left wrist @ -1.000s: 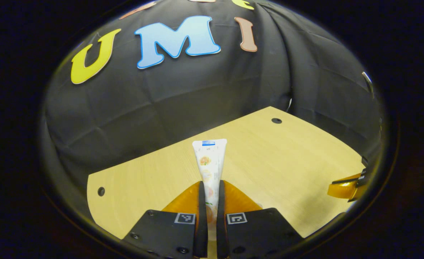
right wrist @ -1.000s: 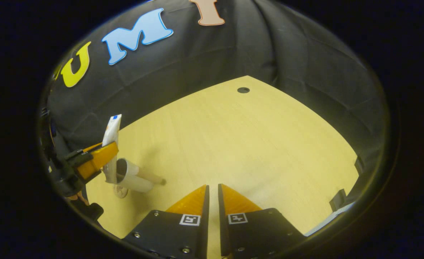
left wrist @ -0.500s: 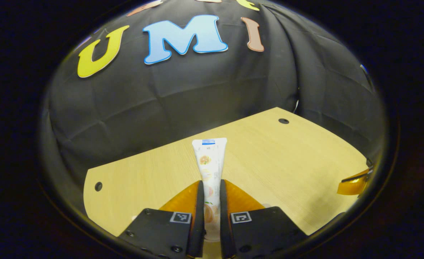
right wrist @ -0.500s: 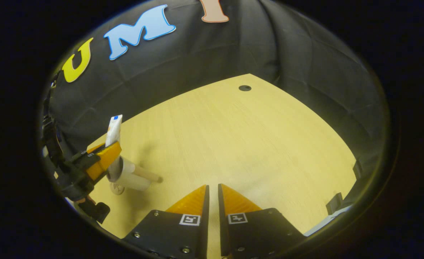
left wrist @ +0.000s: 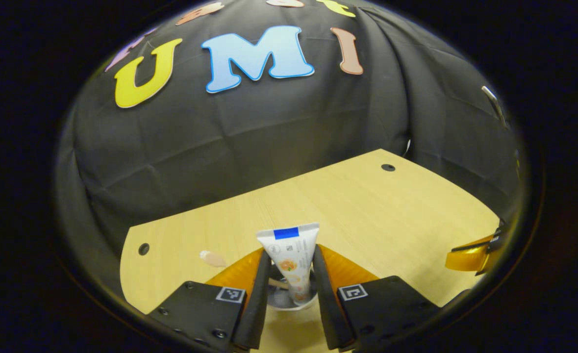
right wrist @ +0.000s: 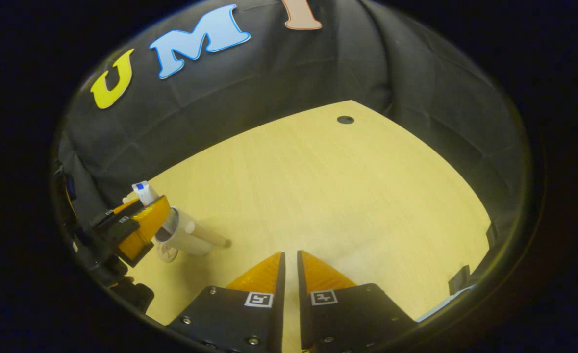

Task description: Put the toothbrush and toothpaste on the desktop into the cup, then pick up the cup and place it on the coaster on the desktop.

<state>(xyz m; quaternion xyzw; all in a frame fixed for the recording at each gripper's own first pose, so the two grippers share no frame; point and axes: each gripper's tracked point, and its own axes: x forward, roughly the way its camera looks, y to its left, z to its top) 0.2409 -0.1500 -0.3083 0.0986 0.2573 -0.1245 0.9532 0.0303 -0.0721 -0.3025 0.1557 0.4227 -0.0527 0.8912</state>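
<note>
The pale wooden desktop (left wrist: 367,211) meets black cloth. The left gripper (left wrist: 289,274) stands apart around the white printed toothpaste tube (left wrist: 291,252); the right gripper (right wrist: 289,264) is together, holding nothing.

No wording can be read: the toothpaste tube (left wrist: 290,260) carries print too small to make out, and the left tongs (left wrist: 289,289) bear only square coded markers.

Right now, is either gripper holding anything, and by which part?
Nothing is held. The left gripper stands open around the toothpaste, now standing in the cup. The right gripper is shut and empty.
</note>
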